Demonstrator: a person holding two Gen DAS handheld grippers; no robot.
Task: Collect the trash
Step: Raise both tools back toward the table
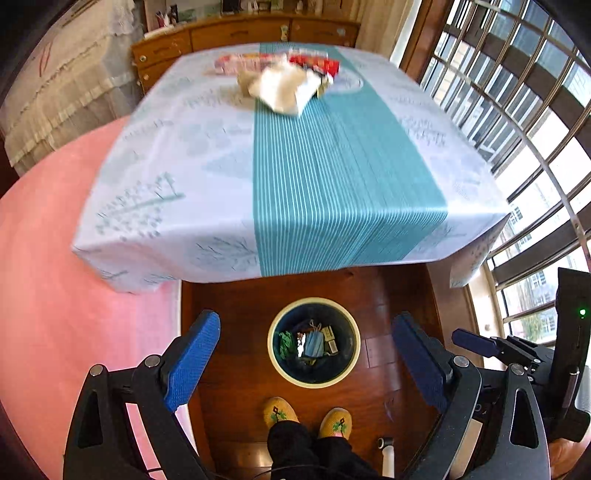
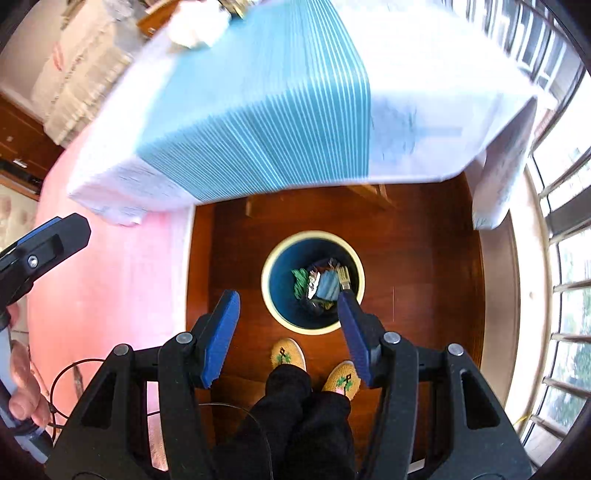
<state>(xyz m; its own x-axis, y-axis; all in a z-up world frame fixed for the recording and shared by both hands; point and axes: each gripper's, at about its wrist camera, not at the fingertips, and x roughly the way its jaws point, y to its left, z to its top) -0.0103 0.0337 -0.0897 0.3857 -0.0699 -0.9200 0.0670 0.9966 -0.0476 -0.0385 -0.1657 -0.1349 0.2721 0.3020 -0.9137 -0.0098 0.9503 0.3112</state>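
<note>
A round blue bin with a cream rim (image 1: 280, 363) (image 2: 266, 284) stands on the wooden floor below both grippers. Inside it lie a blue face mask (image 1: 313, 344) (image 2: 328, 286), green scraps and small packets. My left gripper (image 1: 306, 334) hangs high above the bin, open, nothing between its blue pads. My right gripper (image 2: 288, 310) is also open and empty above the bin; its tip shows at the right of the left wrist view (image 1: 471, 341). On the far side of the table, white crumpled paper (image 1: 284, 86) (image 2: 195, 27) and red and pink packets (image 1: 314, 64) lie in a pile.
The table (image 1: 184, 155) (image 2: 424, 92) wears a white cloth with a teal striped band. A pink rug (image 1: 55, 295) lies at the left, barred windows (image 1: 517, 110) at the right, a wooden cabinet (image 1: 240, 35) behind. The person's yellow slippers (image 1: 280, 411) (image 2: 288, 354) stand beside the bin.
</note>
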